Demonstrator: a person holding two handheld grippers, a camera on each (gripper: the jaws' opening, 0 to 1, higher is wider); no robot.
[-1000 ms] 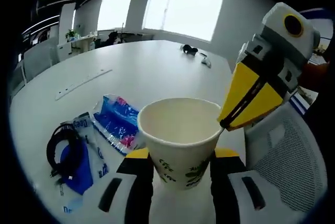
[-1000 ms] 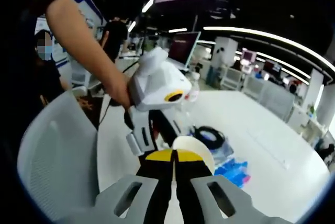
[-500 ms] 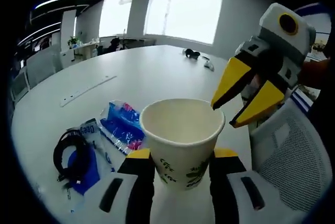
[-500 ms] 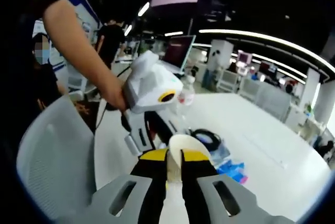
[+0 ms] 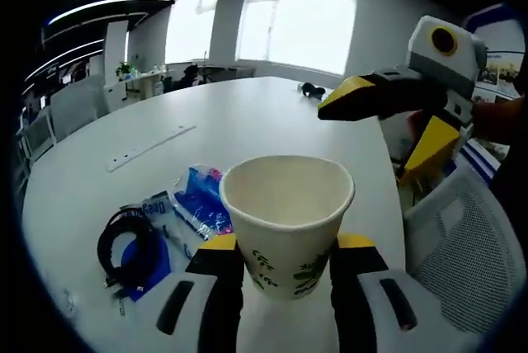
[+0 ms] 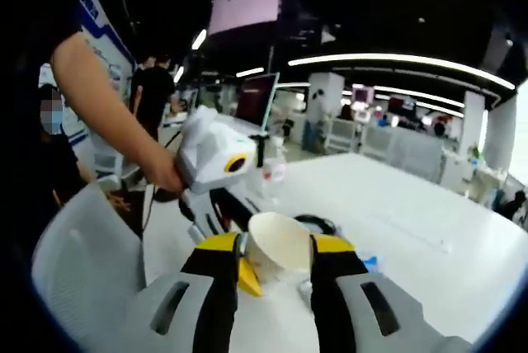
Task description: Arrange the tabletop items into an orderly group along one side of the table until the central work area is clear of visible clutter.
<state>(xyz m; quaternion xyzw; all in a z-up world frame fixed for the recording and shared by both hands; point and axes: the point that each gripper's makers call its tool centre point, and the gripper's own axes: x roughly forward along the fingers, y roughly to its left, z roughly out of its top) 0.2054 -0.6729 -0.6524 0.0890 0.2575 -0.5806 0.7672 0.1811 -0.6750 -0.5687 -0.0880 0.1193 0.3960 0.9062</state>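
Note:
A white paper cup (image 5: 285,225) with a green leaf print stands upright between the jaws of my left gripper (image 5: 285,247), which is shut on its lower half. The cup looks empty inside. My right gripper (image 5: 365,143) hangs above and to the right of the cup's rim, open wide, its yellow jaws clear of the cup. In the right gripper view the cup (image 6: 280,240) shows beyond my open right gripper (image 6: 275,247), and a person's hand (image 6: 162,176) holds the left gripper behind it.
On the white table (image 5: 247,114) lie a black cable coil (image 5: 128,246) on a blue packet, a blue-and-pink packet (image 5: 200,200), a white strip (image 5: 153,147) and a dark item (image 5: 312,87) far off. A mesh chair (image 5: 462,262) stands right. A bottle (image 6: 272,173) stands behind.
My right gripper was shut at the cup's rim; it has opened wide and drawn up and away from the cup. The left gripper still holds the cup.

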